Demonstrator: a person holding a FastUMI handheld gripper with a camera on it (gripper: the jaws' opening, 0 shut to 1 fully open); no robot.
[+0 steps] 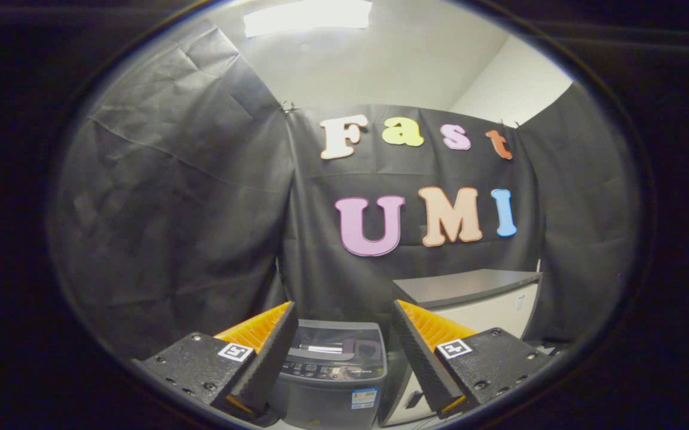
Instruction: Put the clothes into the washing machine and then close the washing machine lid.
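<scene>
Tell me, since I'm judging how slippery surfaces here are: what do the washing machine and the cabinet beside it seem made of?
Washing machine, seen between the open gripper fingers: likely grey moulded plastic, with rounded edges and a glossy dark lid that catches reflections. Cabinet: looks like painted metal or laminate, with flat pale sides and a dark matte top; too far to tell which.

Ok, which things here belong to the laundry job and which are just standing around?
Job:
- washing machine, seen between the fingers, beyond them
- tool, fingers spread, holding nothing

Standing around:
- white cabinet with a dark top, beside the machine

I can't make out any clothes.
</scene>
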